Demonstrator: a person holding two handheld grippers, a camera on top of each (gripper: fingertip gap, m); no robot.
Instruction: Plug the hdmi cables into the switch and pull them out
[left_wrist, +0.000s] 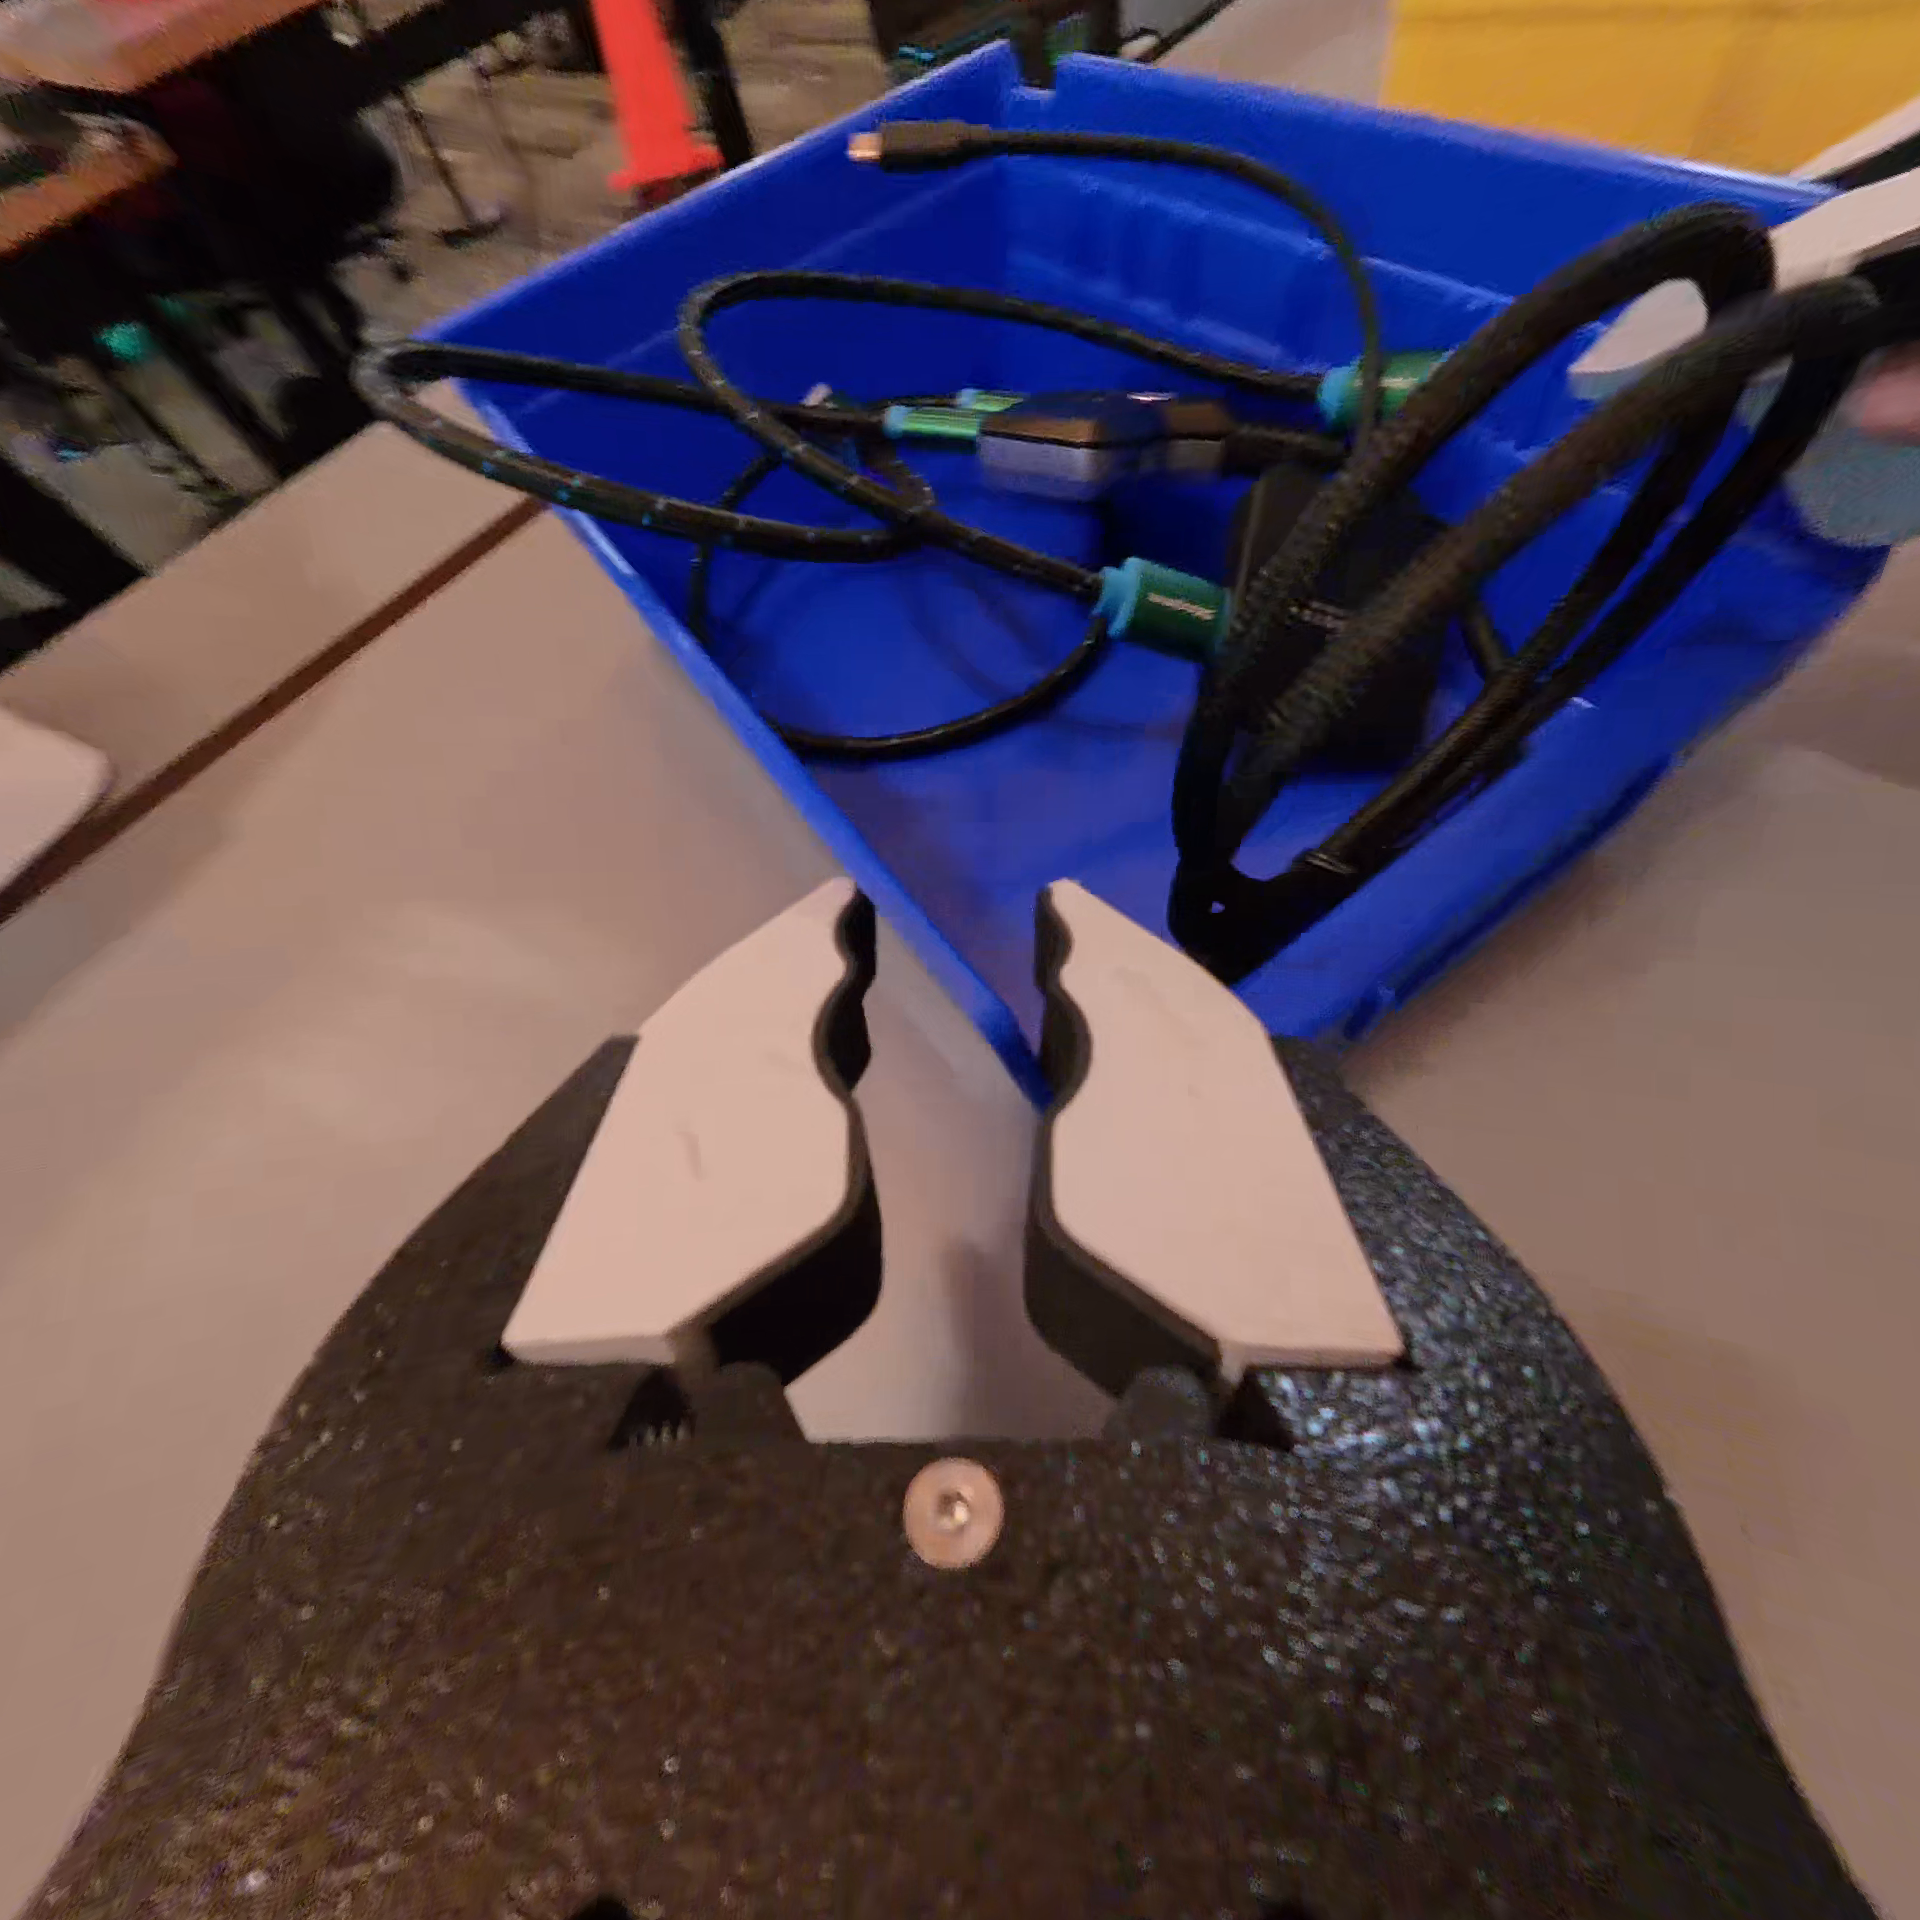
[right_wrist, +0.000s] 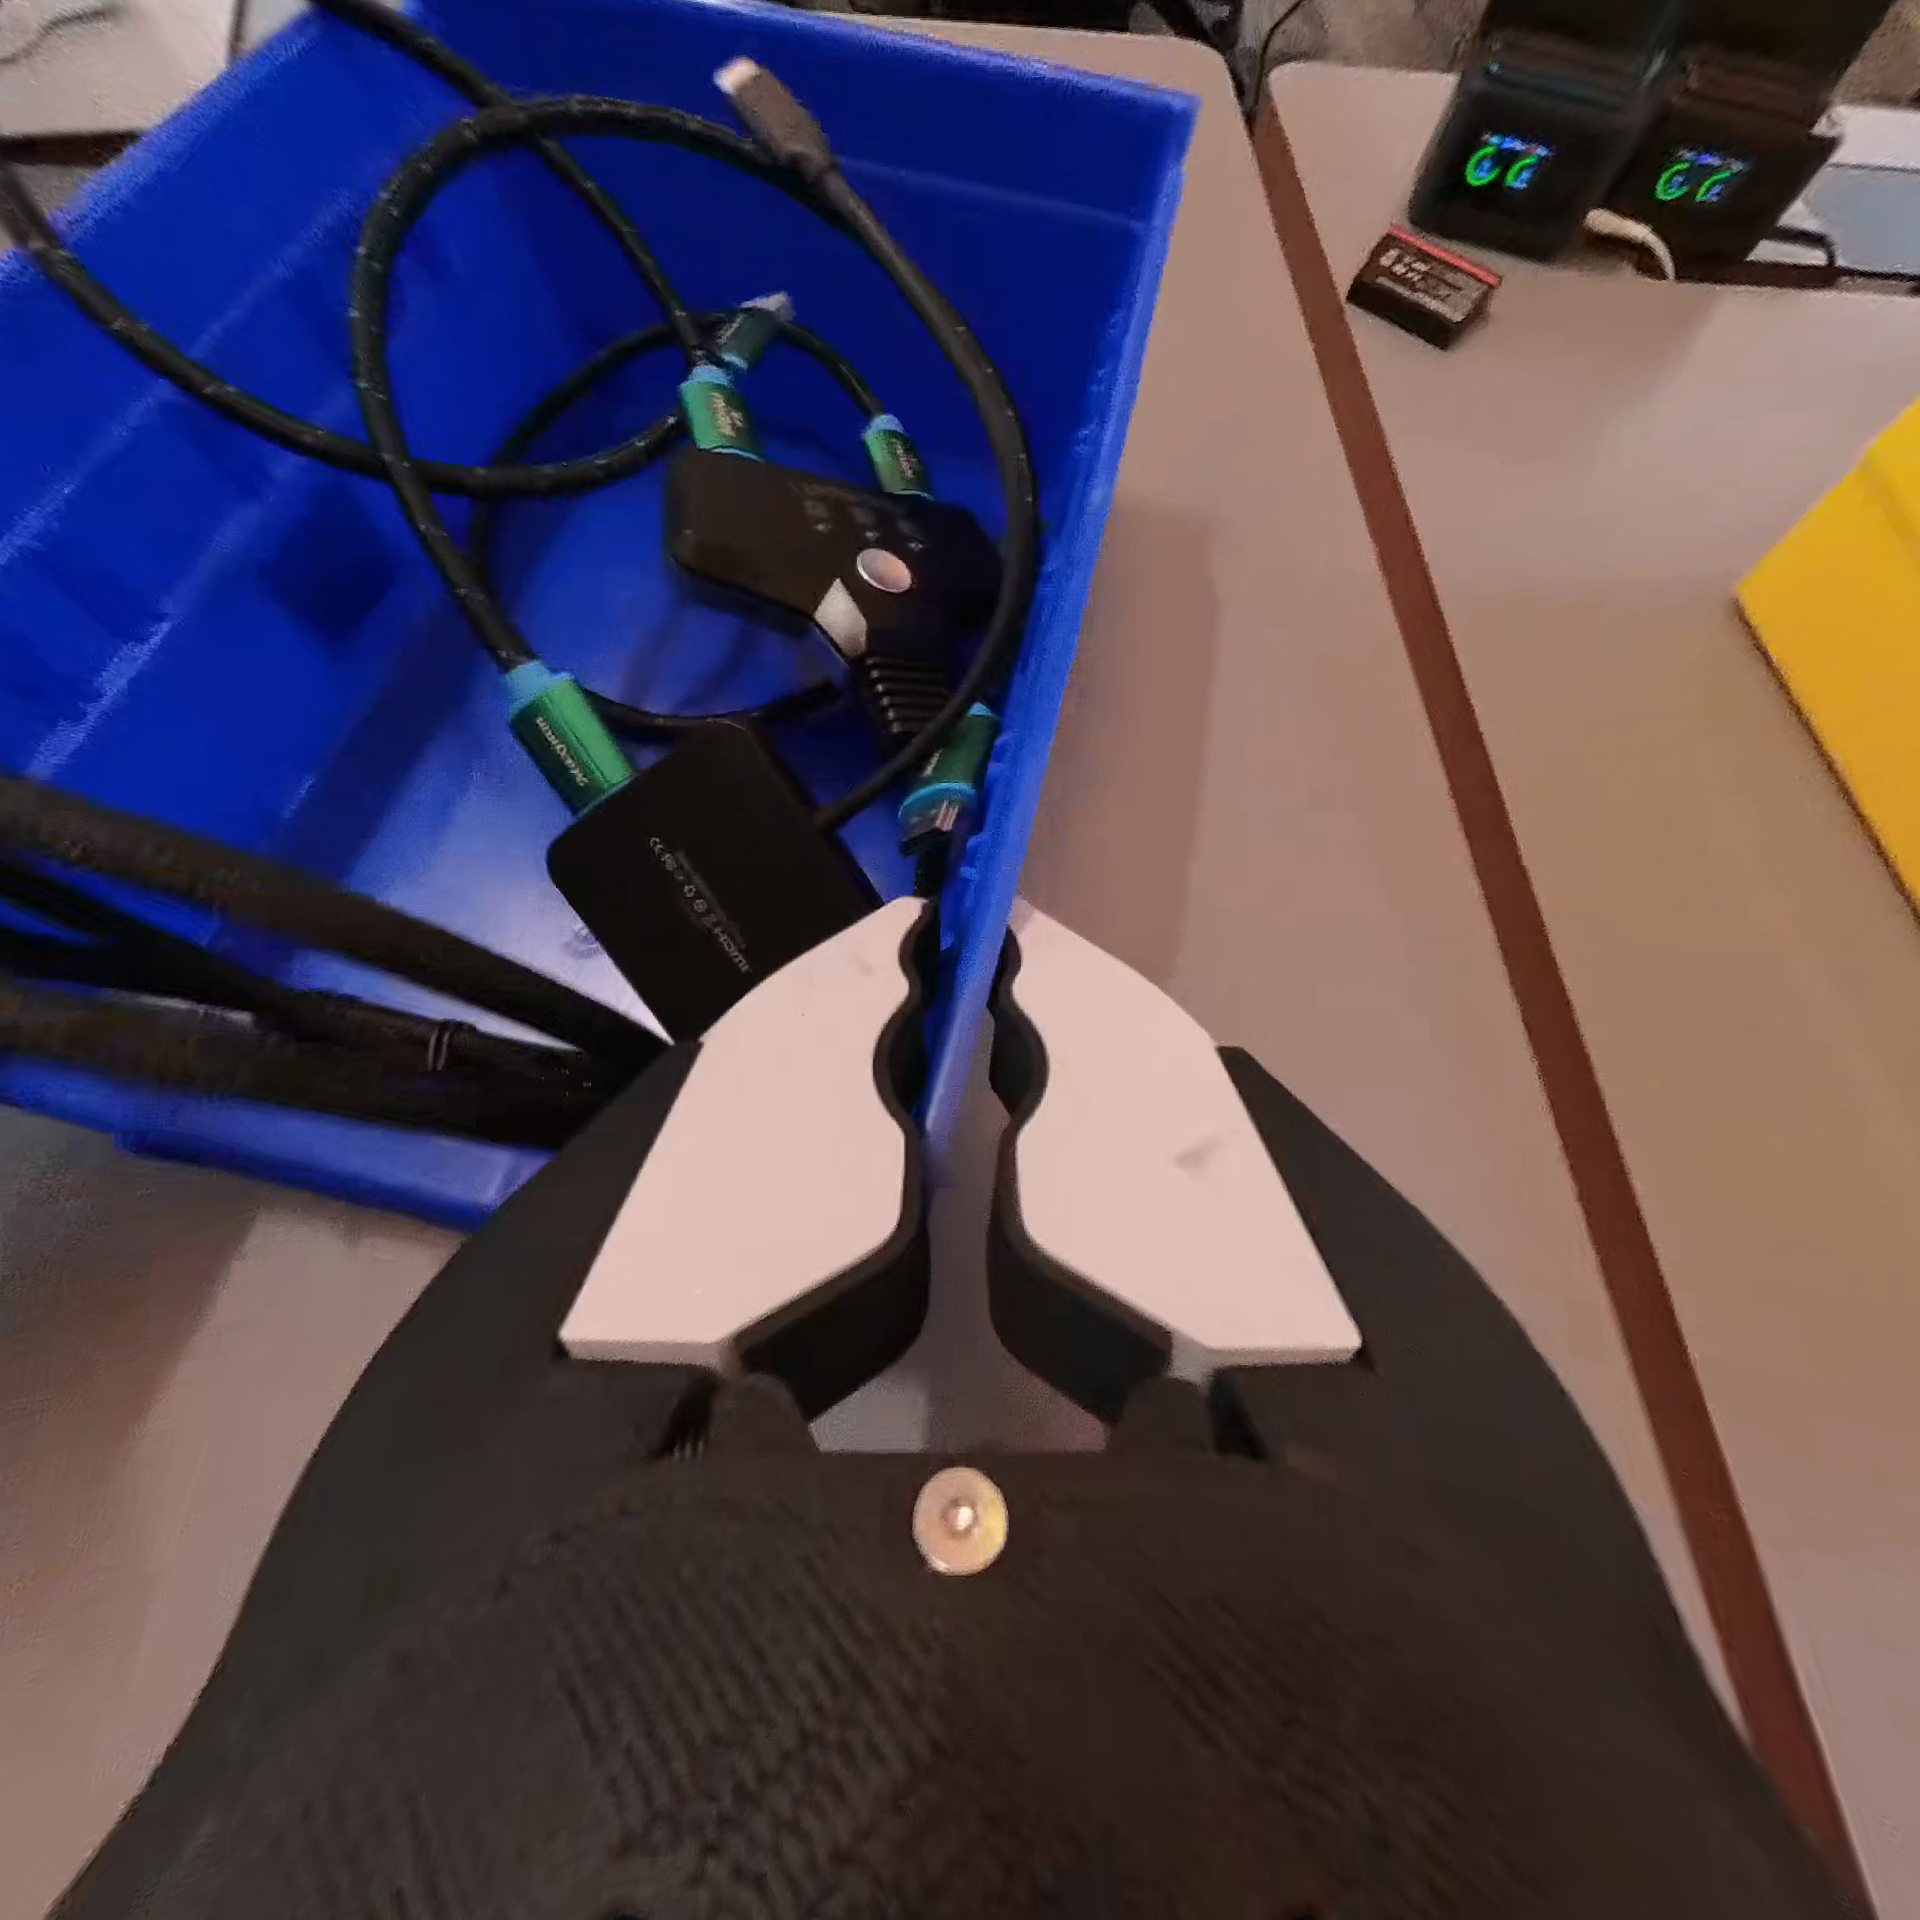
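Left wrist view: the left gripper (left_wrist: 951, 904) hovers at the near corner of the blue bin (left_wrist: 727, 675), fingers parted and holding nothing; inside the bin lie braided hdmi cables (left_wrist: 790, 468) with green plugs, one plug (left_wrist: 1164, 608) near the bin's middle.

Right wrist view: the right gripper (right_wrist: 966, 920) straddles the blue bin's right wall (right_wrist: 1081, 582), fingers narrowly apart, whether pinching it I cannot tell; inside, just beyond the fingertips, lies the black switch (right_wrist: 707, 883), a green plug (right_wrist: 566, 743) at its far edge.
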